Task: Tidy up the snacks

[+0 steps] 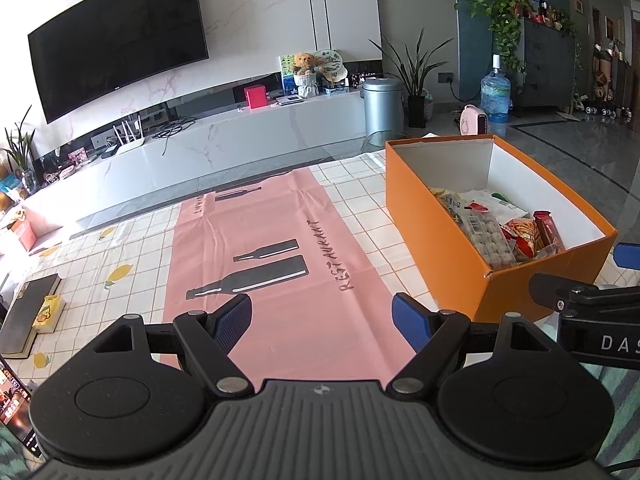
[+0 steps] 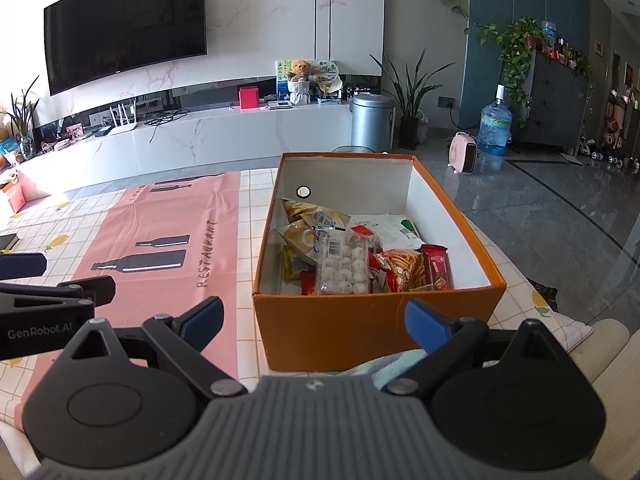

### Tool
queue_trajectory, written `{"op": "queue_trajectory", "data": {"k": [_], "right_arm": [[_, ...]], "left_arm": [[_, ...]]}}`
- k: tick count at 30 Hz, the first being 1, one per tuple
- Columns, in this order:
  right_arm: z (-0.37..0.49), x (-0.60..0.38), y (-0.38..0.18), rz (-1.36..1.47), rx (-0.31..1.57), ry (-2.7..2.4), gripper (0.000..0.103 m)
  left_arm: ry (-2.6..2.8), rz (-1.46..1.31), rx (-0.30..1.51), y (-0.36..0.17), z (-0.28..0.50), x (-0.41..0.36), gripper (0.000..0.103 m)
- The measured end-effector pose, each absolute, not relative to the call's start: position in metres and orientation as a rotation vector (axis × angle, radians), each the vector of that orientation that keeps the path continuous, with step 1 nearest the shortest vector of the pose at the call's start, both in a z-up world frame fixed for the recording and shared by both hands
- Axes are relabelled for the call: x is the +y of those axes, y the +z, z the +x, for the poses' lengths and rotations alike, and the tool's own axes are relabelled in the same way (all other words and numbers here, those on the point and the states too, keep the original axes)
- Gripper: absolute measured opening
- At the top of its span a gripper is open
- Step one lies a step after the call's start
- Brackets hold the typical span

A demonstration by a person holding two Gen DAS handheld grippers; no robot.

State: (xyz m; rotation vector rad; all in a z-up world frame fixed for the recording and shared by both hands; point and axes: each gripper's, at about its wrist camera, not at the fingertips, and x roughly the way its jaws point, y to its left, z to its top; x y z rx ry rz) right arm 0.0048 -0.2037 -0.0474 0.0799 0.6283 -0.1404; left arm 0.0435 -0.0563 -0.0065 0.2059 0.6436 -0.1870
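An orange box (image 2: 360, 328) with a white inside stands on the table and holds several snack packs: a clear tray of white balls (image 2: 344, 266), a bag of orange sticks (image 2: 402, 270), a red bar pack (image 2: 438, 268) and yellow bags (image 2: 308, 216). The box also shows in the left wrist view (image 1: 432, 236). My left gripper (image 1: 322, 320) is open and empty above the pink mat (image 1: 276, 264), left of the box. My right gripper (image 2: 316, 320) is open and empty in front of the box's near wall.
A checked tablecloth (image 1: 132, 248) covers the table. A dark book (image 1: 28, 312) and a yellow pack (image 1: 48, 312) lie at its left edge. A TV console (image 2: 200, 136), a bin (image 2: 372, 120) and a water bottle (image 2: 494, 128) stand beyond.
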Motion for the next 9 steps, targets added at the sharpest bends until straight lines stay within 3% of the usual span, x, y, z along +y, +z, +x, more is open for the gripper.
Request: {"op": "queue_trajectory", "data": {"k": [9], "right_arm": [[0.0045,-0.2039,-0.0476,0.081,0.630,-0.141,0.094]], "left_arm": [[-0.181,0.203,0.629,-0.0054,0.0403,-0.0573,0.094]]}}
